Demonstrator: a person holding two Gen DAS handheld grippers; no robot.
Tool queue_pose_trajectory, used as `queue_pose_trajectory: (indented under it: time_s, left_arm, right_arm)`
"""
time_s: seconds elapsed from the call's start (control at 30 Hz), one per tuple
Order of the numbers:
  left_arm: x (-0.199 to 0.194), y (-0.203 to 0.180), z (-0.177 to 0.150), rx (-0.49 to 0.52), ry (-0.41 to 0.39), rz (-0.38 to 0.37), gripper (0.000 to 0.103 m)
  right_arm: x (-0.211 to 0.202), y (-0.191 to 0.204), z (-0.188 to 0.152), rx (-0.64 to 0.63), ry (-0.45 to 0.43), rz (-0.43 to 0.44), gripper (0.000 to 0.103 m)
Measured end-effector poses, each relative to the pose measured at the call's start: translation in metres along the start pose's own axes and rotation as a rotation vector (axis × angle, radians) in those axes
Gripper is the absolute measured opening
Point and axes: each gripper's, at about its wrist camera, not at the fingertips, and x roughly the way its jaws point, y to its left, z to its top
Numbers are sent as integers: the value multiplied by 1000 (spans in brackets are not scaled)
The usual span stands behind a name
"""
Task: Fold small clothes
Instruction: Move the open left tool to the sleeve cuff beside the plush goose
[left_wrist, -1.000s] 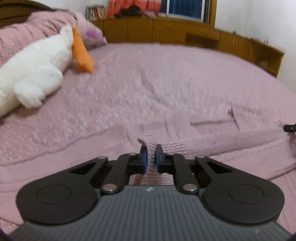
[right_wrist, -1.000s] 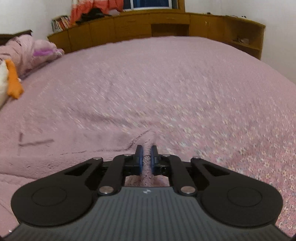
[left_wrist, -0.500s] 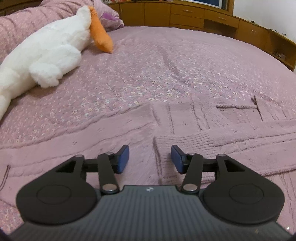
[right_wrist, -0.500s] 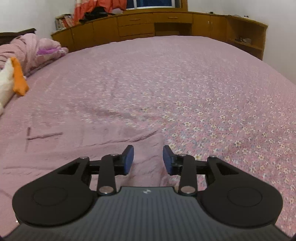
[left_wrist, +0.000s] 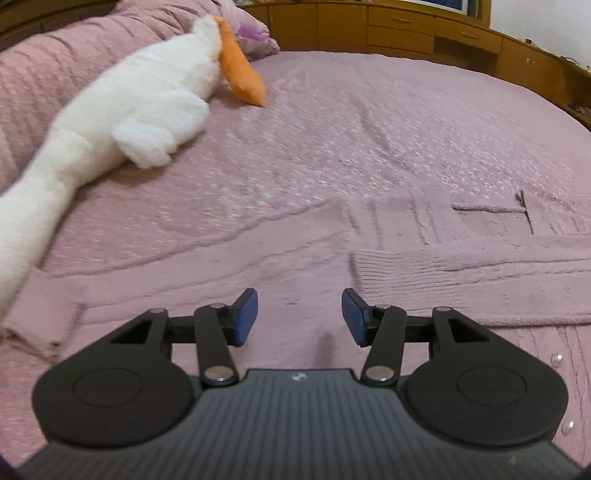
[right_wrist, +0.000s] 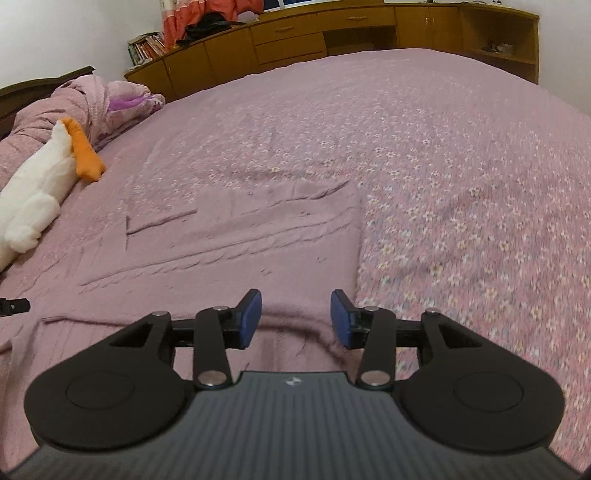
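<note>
The left gripper (left_wrist: 299, 320) is let go, with nothing between its blue pads. The right gripper (right_wrist: 295, 319) is opening wider, and its pads are not pinching anything either. The pink sweater (left_wrist: 406, 258) lies flat on the bed (right_wrist: 461, 147), right under and ahead of both. Its folded sleeve (left_wrist: 480, 273) sits just right of the left gripper. That loose sleeve might slide off if a gripper bumps it. The toy duck (left_wrist: 147, 110) is far left. I see no boxes or baskets.
</note>
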Motion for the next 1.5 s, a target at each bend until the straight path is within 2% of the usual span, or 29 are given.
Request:
queue_pose_trajectory:
  time_s: [0.17, 0.23, 0.33, 0.57, 0.77, 0.9, 1.13, 1.2, 1.3, 1.5]
  left_arm:
    - [-23, 25, 2, -24, -11, 37, 52]
    - [-30, 38, 2, -32, -15, 51, 52]
    - [-39, 57, -1, -38, -17, 92, 52]
    - [-47, 117, -11, -120, 10, 180, 52]
    - [-32, 159, -29, -206, 45, 254, 53]
    - [-18, 178, -41, -281, 58, 281, 65]
    - [2, 195, -48, -380, 50, 240, 66]
    - [10, 197, -48, -403, 51, 249, 67]
    - [20, 193, -46, -381, 43, 278, 76]
    - [40, 185, -40, -321, 23, 329, 84]
  right_arm:
    - [-16, 14, -6, -10, 0, 30, 61]
    - [-23, 22, -8, -18, 0, 44, 70]
    - [-35, 34, -10, -25, -3, 64, 78]
    - [-56, 63, -17, -41, 28, 93, 86]
    - [-62, 75, -37, -56, 67, 103, 92]
    - [-58, 75, -51, -37, 96, 76, 93]
    - [-48, 72, -61, -13, 125, 24, 95]
    - [-45, 72, -64, -11, 134, 18, 95]
    - [-37, 72, -68, 0, 160, 6, 95]
    - [-28, 73, -76, -9, 151, -20, 99]
